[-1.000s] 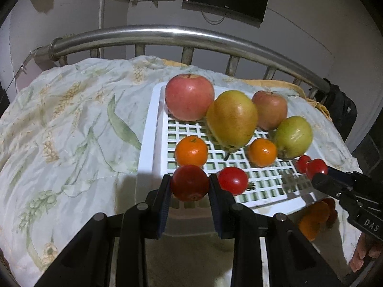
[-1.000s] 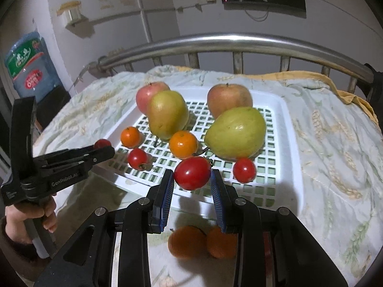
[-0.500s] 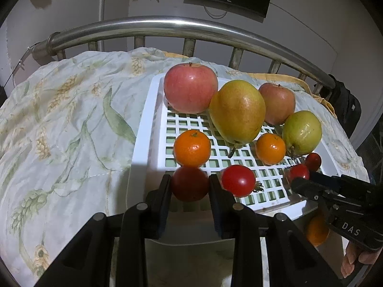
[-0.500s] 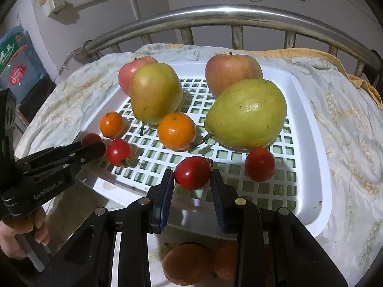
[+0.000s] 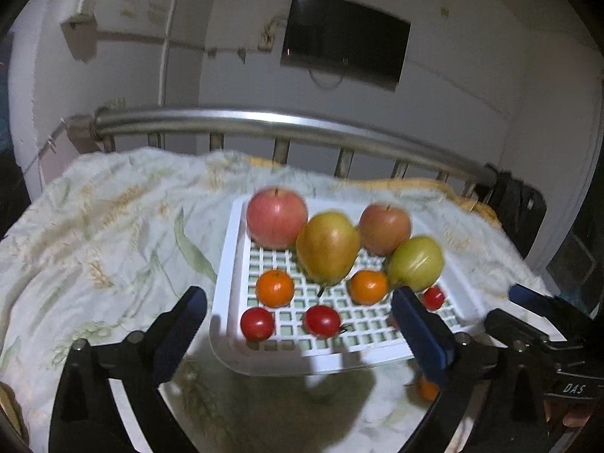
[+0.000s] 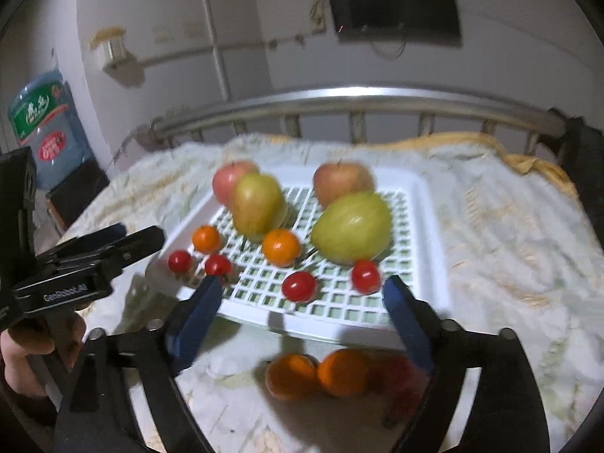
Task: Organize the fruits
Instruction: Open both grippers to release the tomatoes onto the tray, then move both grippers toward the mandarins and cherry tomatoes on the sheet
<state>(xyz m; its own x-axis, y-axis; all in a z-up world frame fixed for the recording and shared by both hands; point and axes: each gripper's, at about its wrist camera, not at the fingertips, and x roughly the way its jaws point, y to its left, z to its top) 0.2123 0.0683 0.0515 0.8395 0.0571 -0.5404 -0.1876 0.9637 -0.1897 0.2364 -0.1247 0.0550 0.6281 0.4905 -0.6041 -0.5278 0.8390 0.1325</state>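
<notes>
A white slotted tray (image 5: pixel 226 264) (image 6: pixel 426 226) on the bed holds two apples, two pears, two oranges and several tomatoes. My left gripper (image 5: pixel 299 296) hangs above the tray's near edge. Its jaws are opening wide with nothing between the pads. The tomato (image 5: pixel 257 322) it held lies in the front row. My right gripper (image 6: pixel 302 288) is also opening. Its tomato (image 6: pixel 299 286) rests on the grid below the gap, and neither pad touches it. Each gripper shows in the other's view, the right gripper (image 5: pixel 506 307) and the left gripper (image 6: pixel 132 234).
Two loose oranges (image 6: pixel 317 373) and something red lie on the floral bedsheet (image 5: pixel 113 245) just in front of the tray. A metal bed rail (image 5: pixel 283 124) runs behind. A water bottle (image 6: pixel 45 128) stands far left, and a dark bag (image 5: pixel 521 211) hangs at the right.
Both grippers went from shut on a tomato to wide open. The two tomatoes now lie in the tray's front row. Both grippers have drawn back and risen.
</notes>
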